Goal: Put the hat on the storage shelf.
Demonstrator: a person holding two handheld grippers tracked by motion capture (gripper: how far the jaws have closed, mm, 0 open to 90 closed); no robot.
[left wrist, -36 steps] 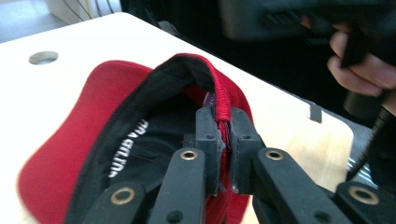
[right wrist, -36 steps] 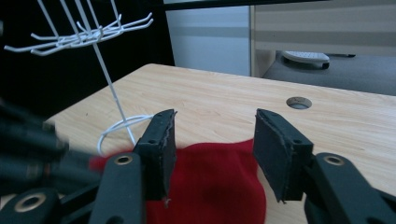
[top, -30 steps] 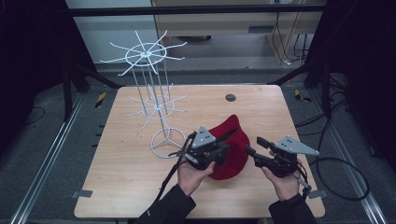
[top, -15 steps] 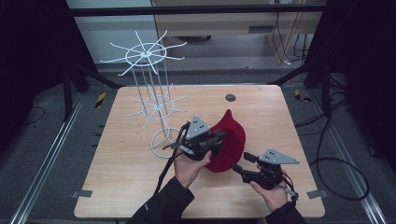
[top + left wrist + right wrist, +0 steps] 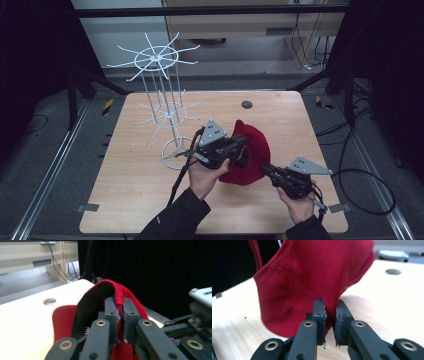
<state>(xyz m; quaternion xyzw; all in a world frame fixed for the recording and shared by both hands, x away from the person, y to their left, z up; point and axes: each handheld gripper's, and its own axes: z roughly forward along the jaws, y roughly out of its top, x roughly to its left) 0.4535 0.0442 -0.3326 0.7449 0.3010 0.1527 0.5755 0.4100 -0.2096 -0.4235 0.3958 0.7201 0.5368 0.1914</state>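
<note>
Clearly I'm working over the wooden table [image 5: 130, 200], beside the white wire rack [image 5: 162, 112], with a red cap [image 5: 252, 150] lifted near the front edge. It's handling as light, floppy cloth, so I'm taking it by the stitched rim, the firmest part. My left gripper [image 5: 119, 312] is pinching that rim tight; my right gripper [image 5: 330, 315] has just been closing on the lower edge, and its jaws seem to be nipping the fabric, though a slight gap is showing.

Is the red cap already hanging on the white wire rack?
No: the red cap is off the white wire rack, held over the table by the left gripper.
</note>
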